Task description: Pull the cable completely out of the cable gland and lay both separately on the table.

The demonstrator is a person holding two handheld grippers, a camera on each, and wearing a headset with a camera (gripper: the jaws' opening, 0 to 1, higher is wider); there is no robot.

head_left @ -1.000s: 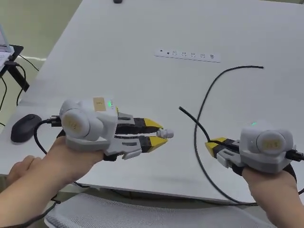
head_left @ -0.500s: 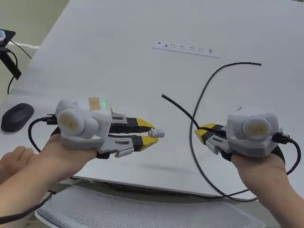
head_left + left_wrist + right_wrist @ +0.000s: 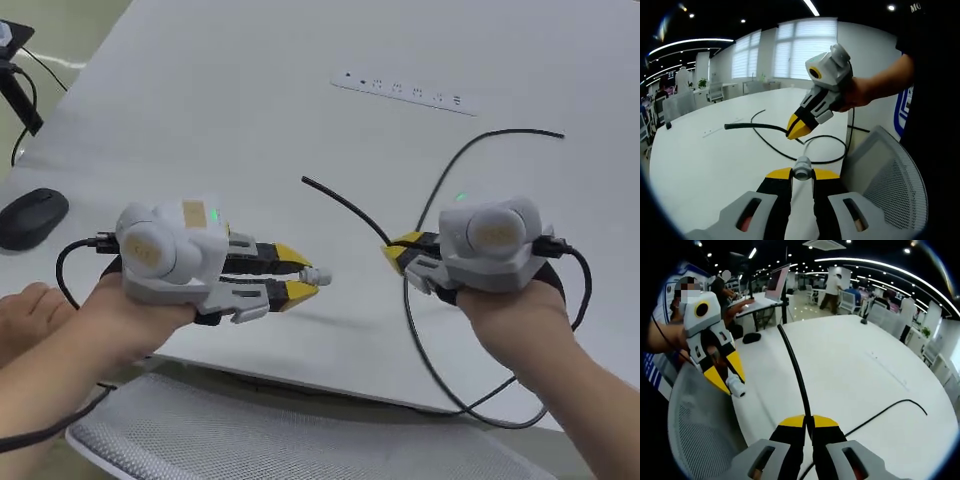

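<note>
My left gripper [image 3: 303, 281] [image 3: 802, 174] is shut on a small white cable gland [image 3: 317, 275] [image 3: 802, 167], held above the table's near edge. The gland also shows in the right gripper view [image 3: 736, 386], at the left gripper's tips. My right gripper [image 3: 393, 254] [image 3: 808, 420] is shut on the black cable [image 3: 345, 205] [image 3: 794, 366]. The cable's free end sticks up and left from the jaws, apart from the gland. The rest of the cable [image 3: 470, 146] loops over the white table [image 3: 240, 120] and off its front edge.
A white power strip [image 3: 404, 94] lies farther back on the table. A black mouse [image 3: 33, 216] sits at the left edge. A grey mesh chair [image 3: 200, 435] is below the near table edge. People and desks stand in the room behind.
The right gripper has lifted and moved left with the cable, whose free end now points higher and further left. The left gripper holds the gland much as before; the head camera shifted.
</note>
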